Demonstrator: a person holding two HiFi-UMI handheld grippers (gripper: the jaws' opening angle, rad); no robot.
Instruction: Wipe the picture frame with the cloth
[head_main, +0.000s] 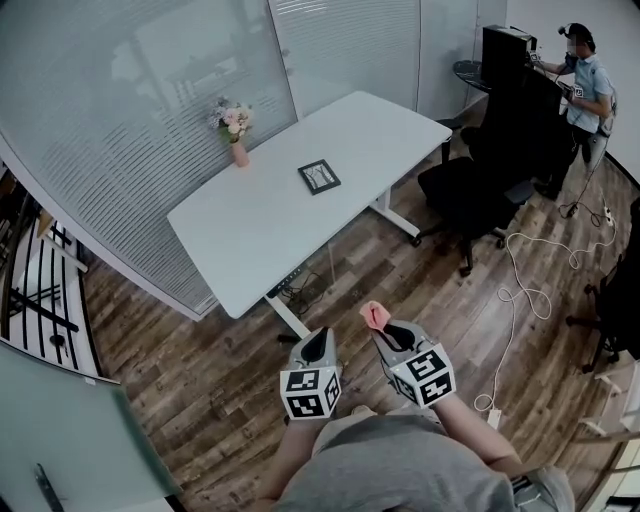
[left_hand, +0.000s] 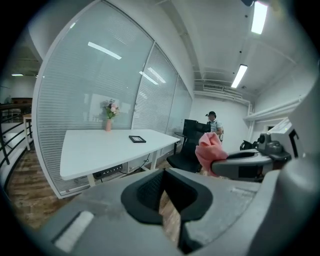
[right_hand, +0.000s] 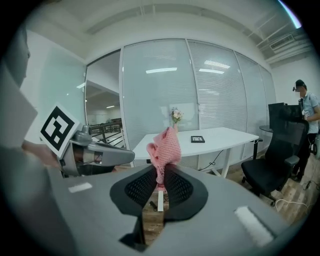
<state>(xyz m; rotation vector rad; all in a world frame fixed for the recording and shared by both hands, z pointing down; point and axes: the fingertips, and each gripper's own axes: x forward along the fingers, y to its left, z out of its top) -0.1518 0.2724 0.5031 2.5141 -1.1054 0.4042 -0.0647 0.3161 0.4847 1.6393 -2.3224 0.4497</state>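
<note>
Room: glass walls with blinds, wood-plank floor (head_main: 200, 380), a white table (head_main: 250, 225) standing well ahead of the person holding the tongs.
Hard to make out: the picture frame (head_main: 319, 176) is too small in every view to tell what it shows; it lies flat near the middle of the table, with a pink vase of flowers (head_main: 236, 128) near the glass-side edge.
Cut off or hidden: a black office chair (head_main: 470, 195) stands in front of a second person (head_main: 588, 85) at the far right and covers part of their legs. The marker cubes hide the holder's hands. The lower end of the cloth is buried between the pads.
Left gripper (head_main: 322, 338): jaws pressed together with nothing between them; only floor shows through the slit behind the pads.
Right gripper (head_main: 385, 327): jaws pinching the pink cloth (head_main: 375, 315), which bunches up above the tips.
Position: both tongs are held close together at waist level, well apart from the table and the frame.
Floor: a white cable (head_main: 525, 290) loops beside the chair.
</note>
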